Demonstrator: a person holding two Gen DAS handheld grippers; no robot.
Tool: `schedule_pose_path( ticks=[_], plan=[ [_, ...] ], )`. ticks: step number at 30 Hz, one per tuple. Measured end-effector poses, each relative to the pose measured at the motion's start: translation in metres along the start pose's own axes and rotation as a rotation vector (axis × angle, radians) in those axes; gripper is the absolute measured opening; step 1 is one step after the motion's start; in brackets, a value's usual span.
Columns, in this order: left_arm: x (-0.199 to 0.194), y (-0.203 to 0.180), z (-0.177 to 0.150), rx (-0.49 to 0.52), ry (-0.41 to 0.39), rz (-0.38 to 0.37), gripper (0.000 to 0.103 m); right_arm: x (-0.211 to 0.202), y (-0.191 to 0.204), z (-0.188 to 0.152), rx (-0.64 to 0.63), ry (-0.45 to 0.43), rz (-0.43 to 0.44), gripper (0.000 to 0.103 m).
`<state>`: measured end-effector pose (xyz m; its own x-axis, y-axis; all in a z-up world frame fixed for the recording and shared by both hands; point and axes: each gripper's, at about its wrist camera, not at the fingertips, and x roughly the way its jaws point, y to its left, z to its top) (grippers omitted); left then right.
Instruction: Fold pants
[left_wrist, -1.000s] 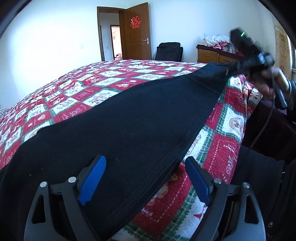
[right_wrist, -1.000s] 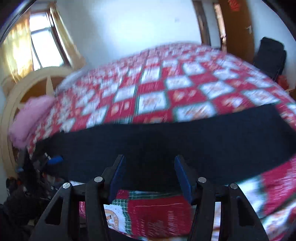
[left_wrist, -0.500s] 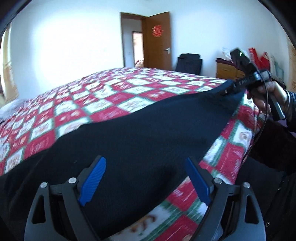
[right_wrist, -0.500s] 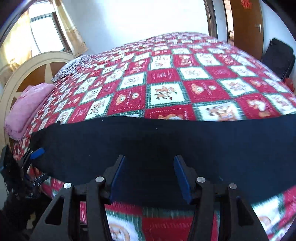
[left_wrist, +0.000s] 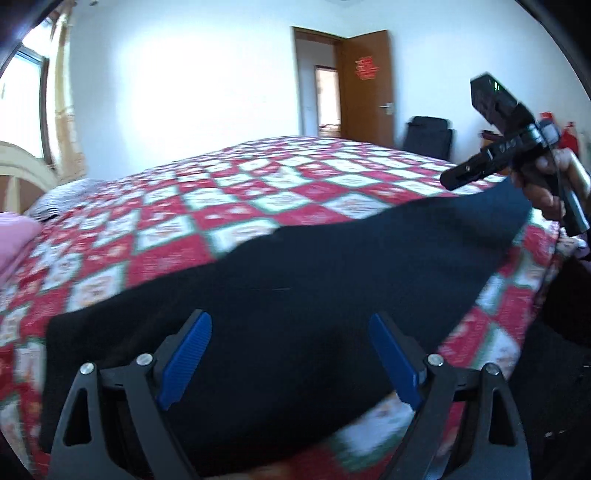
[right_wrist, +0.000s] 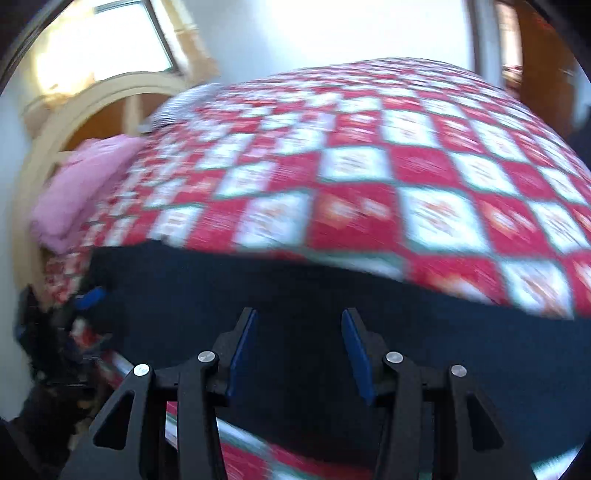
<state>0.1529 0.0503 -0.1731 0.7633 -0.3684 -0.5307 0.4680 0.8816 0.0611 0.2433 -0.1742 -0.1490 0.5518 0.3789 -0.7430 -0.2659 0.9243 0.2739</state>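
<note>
Blurring hides detail: left gripper (left_wrist: 290, 350) gapes, right gripper (right_wrist: 297, 349) half-parted, over pants (left_wrist: 332, 277).

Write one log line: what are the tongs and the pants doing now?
pants: flat on quilt | left tongs: open, empty | right tongs: open, empty

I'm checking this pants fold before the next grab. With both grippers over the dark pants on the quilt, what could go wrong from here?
1. The pants lie along the bed's near edge; a tug could drag them off the checkered quilt.
2. Both views are blurred, so a pinch may miss the hem.
3. The left gripper and right gripper are open above flat cloth and might also catch the quilt.
</note>
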Motion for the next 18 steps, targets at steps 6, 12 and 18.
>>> schedule_pose_path(
  ticks=[6, 12, 18],
  plan=[
    [-0.013, 0.059, -0.014, -0.113, 0.008, 0.165, 0.090, 0.073, 0.055, 0.049, 0.006, 0.074, 0.163, 0.043],
    [-0.010, 0.090, -0.029, -0.214, 0.039, 0.207, 0.091, 0.140, 0.084, 0.070, 0.059, 0.168, 0.225, 0.036],
    [-0.006, 0.087, -0.037, -0.179, 0.029, 0.228, 0.097, 0.160, 0.097, 0.059, 0.056, 0.228, 0.278, 0.004]
  ],
)
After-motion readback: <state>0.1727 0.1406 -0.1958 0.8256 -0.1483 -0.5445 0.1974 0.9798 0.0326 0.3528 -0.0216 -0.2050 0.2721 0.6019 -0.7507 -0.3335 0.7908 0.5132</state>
